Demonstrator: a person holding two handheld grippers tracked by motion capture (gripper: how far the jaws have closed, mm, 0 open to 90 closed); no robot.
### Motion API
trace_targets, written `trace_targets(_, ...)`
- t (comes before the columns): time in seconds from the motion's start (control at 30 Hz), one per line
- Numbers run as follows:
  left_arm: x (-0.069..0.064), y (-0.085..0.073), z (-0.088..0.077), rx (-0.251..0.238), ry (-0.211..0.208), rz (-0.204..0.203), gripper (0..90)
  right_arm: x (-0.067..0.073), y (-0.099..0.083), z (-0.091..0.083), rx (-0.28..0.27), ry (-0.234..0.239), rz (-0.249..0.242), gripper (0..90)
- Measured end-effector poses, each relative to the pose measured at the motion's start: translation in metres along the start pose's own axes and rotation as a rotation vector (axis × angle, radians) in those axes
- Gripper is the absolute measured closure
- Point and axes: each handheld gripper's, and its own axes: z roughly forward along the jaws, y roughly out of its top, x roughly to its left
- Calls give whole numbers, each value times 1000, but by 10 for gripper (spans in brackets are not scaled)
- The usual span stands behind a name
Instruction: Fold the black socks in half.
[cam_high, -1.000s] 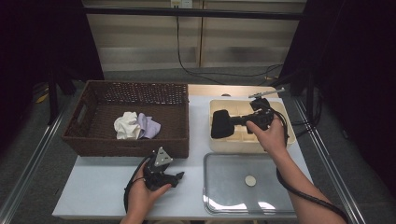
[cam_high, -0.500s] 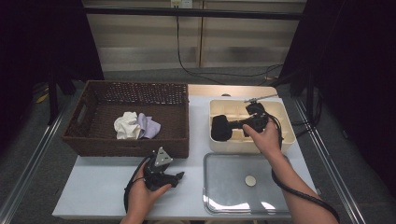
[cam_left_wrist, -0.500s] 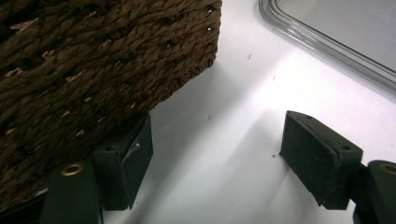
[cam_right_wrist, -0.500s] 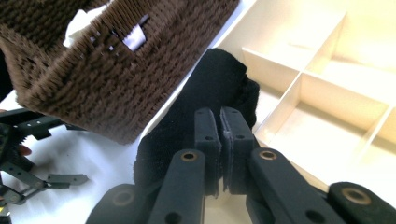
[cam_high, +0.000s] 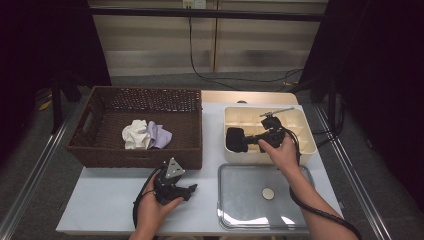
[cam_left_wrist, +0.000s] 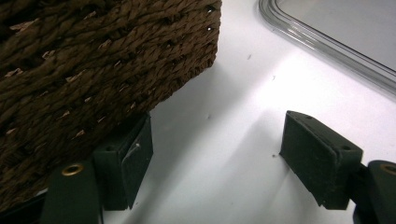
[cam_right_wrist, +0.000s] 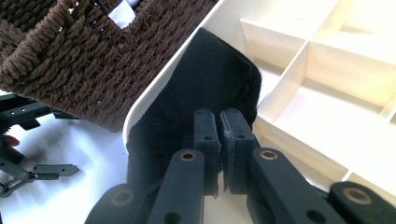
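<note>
My right gripper (cam_high: 248, 141) is shut on a black cloth (cam_high: 235, 140), which hangs over the left end of a cream box with compartments (cam_high: 306, 131). In the right gripper view the jaws (cam_right_wrist: 220, 116) pinch a fold of the black cloth (cam_right_wrist: 201, 74) above the box's rim (cam_right_wrist: 154, 93). My left gripper (cam_high: 189, 190) rests on the white table in front of the brown wicker basket (cam_high: 140, 156). Its jaws (cam_left_wrist: 215, 158) stand open with nothing between them, the basket wall (cam_left_wrist: 93, 60) just beside one pad.
A white cloth (cam_high: 134, 134) and a lavender cloth (cam_high: 160, 135) lie in the basket. A clear shallow tray (cam_high: 240, 205) with a small round object (cam_high: 268, 193) sits at the front right; its rim (cam_left_wrist: 327, 42) is near my left gripper.
My right gripper has sunk with the black cloth, down toward the left end of the cream box. The left gripper has stayed where it was.
</note>
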Motion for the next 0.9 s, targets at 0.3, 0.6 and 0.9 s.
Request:
trace_targets(0.3,0,0,0,-1,0,0,249,6,1,0,7,-44,-39,808)
trace_targets(0.6,0,0,0,0,-1,-1,249,13,12,-16,18,-96,-78,725)
trace_targets(0.9,0,0,0,-1,0,-1,249,19,33,-29,68,-149,-128,693)
